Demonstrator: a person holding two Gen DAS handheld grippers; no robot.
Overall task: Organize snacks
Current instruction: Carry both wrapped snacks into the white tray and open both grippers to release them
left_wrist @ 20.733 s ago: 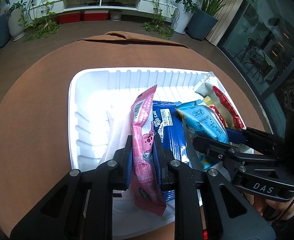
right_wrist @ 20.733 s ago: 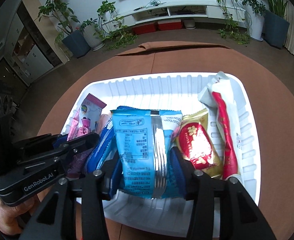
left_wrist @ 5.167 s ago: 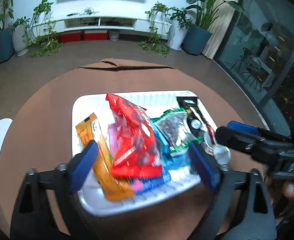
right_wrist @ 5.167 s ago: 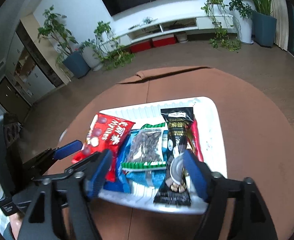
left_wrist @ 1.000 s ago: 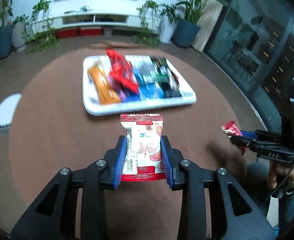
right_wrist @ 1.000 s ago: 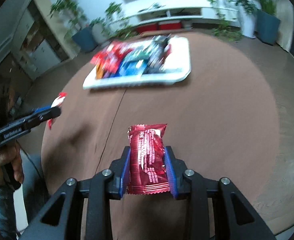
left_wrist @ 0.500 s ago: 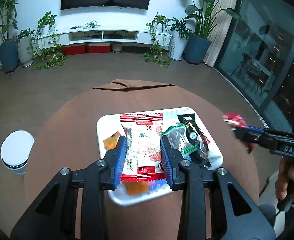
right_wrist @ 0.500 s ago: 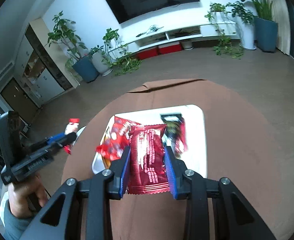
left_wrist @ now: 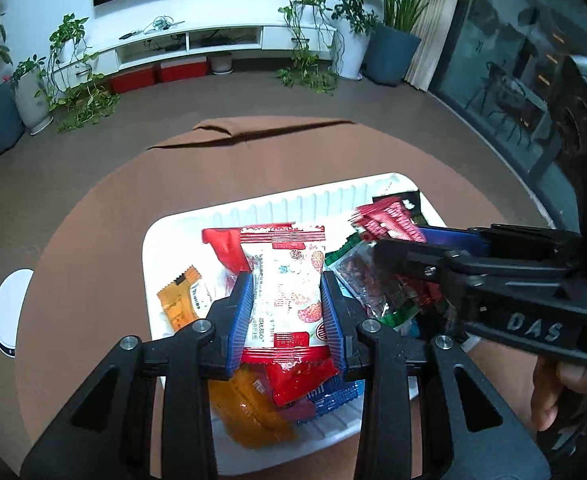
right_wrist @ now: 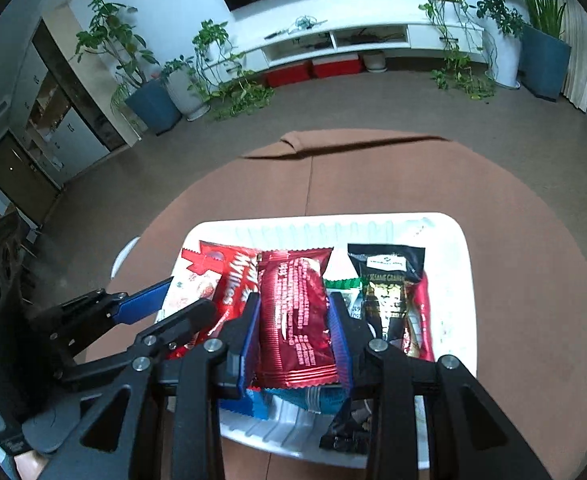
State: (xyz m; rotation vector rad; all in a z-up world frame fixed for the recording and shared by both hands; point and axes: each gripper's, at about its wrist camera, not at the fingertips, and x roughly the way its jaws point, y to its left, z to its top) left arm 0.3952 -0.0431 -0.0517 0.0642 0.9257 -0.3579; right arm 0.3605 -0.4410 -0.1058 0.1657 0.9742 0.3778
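My left gripper [left_wrist: 287, 304] is pinching a white snack packet with red ends [left_wrist: 287, 292], the blue pads [left_wrist: 242, 320] pressed against its two long sides. Its long axis runs straight along my fingers, one crimped red end pointing away from me toward the far rim of the tray, the other hanging back between the fingers. I am holding it above the left-middle part of the white ribbed tray [left_wrist: 293, 204].

My right gripper [right_wrist: 295, 336] is clamped on a dark red foil bar [right_wrist: 293, 316] in the same way, pads on its long edges, long axis pointing away from me toward the tray's far wall. It hangs over the middle of the tray [right_wrist: 453, 280].

Under the two held packets the tray is crowded. From the left wrist I see an orange packet [left_wrist: 181, 300] lying near the left wall, a big red bag [left_wrist: 225, 248] partly behind my white packet, and a clear green-edged bag of dark pieces [left_wrist: 357, 272] to the right. From the right wrist a black packet with gold print [right_wrist: 387, 292] lies lengthwise beside the red bar, and a blue wrapper [right_wrist: 305, 398] shows beneath it. The tray sits on a round brown table [right_wrist: 533, 280].
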